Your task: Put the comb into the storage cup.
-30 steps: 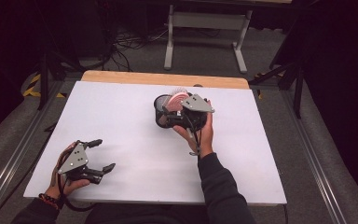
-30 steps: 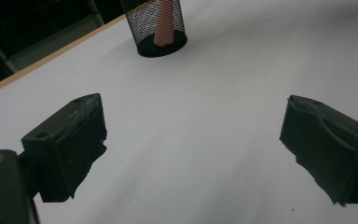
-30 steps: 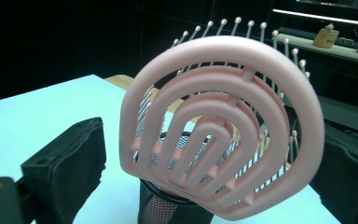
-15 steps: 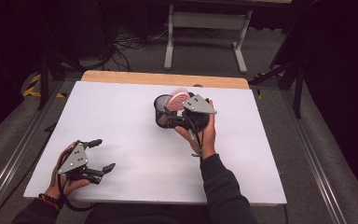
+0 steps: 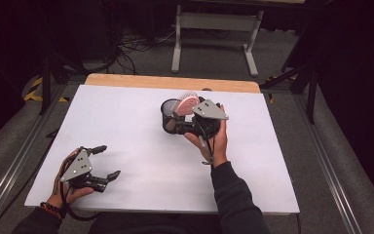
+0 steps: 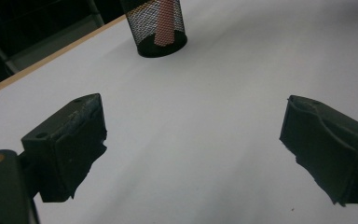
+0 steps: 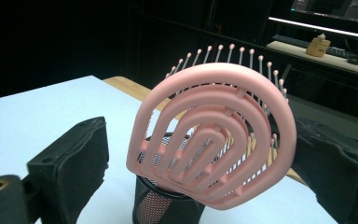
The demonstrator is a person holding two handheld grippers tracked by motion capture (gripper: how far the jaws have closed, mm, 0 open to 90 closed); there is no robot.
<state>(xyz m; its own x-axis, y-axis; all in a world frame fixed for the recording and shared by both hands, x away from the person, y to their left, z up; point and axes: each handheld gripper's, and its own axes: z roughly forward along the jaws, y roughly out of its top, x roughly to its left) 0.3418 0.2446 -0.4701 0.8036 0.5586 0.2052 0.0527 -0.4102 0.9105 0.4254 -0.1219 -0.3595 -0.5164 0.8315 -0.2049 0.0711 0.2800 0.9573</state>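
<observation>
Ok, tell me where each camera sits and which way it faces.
High view: above the table, looking forward and down; both forearms, left gripper, right gripper.
Left gripper view: between its open jaws, toward the mesh cup.
Right gripper view: jaws flank the pink brush, apart from it.
All views share cup and brush.

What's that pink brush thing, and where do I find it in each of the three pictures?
High view: the pink hairbrush stands handle-down in the black mesh cup, centre of the table.
Left gripper view: its handle shows through the mesh, top centre.
Right gripper view: its head rises mid-frame.
Shared landmark: the mesh cup.
</observation>
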